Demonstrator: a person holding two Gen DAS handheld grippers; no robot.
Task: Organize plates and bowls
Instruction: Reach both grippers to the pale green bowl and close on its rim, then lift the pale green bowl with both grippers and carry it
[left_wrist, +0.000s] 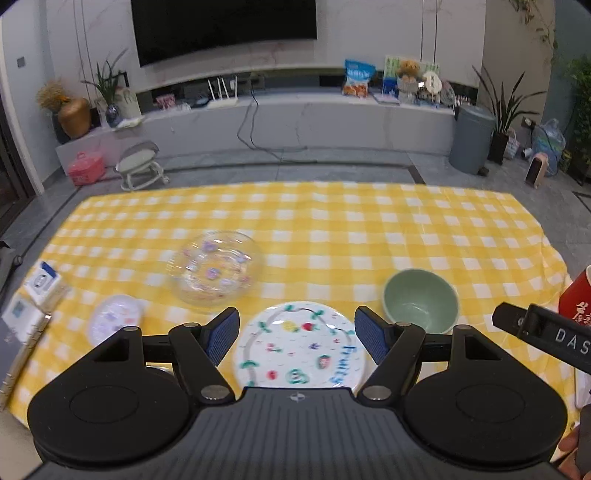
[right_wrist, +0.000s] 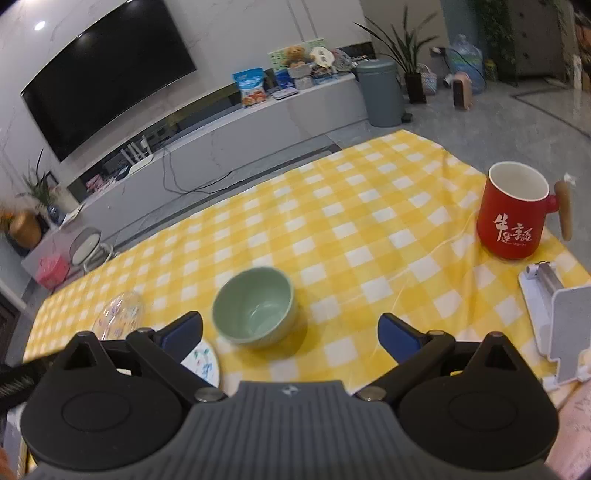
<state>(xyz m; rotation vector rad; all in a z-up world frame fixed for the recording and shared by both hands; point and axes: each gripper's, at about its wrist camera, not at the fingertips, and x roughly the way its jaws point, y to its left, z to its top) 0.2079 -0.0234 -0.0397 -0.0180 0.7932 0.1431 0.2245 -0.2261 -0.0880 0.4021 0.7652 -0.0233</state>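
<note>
Painted plate (left_wrist: 300, 345) lies flat — green bowl (left_wrist: 421, 303), glass bowl (left_wrist: 214, 271) upright nearby.

Green bowl (right_wrist: 255, 308) before open tongs (right_wrist: 290, 332), red mug (right_wrist: 513, 210) right

Yellow/white check tablecloth (right_wrist: 369, 236) covers the whole table under & ahead of fingers. Red mug (right_wrist: 511, 214) w/ white lettering + wooden handle, upright, far right of fingers in right view. White phone stand (right_wrist: 554, 317) just right of right-hand finger, near mug. In left view, small boxes (left_wrist: 40, 284) and a ring binder (left_wrist: 22, 354) well left of fingers at table edge. Bkgd beyond fingers: big dark TV (left_wrist: 225, 29) on wall, low grey TV bench (left_wrist: 295, 118) w/ blue snack bag (left_wrist: 357, 77), teddy bear (left_wrist: 408, 70). Grey bin (left_wrist: 471, 138) on floor to the right, potted plant (left_wrist: 500, 122) beside it, gold vase (left_wrist: 74, 118) far left, pink case (left_wrist: 85, 169) + small white stool (left_wrist: 140, 166) on floor.
</note>
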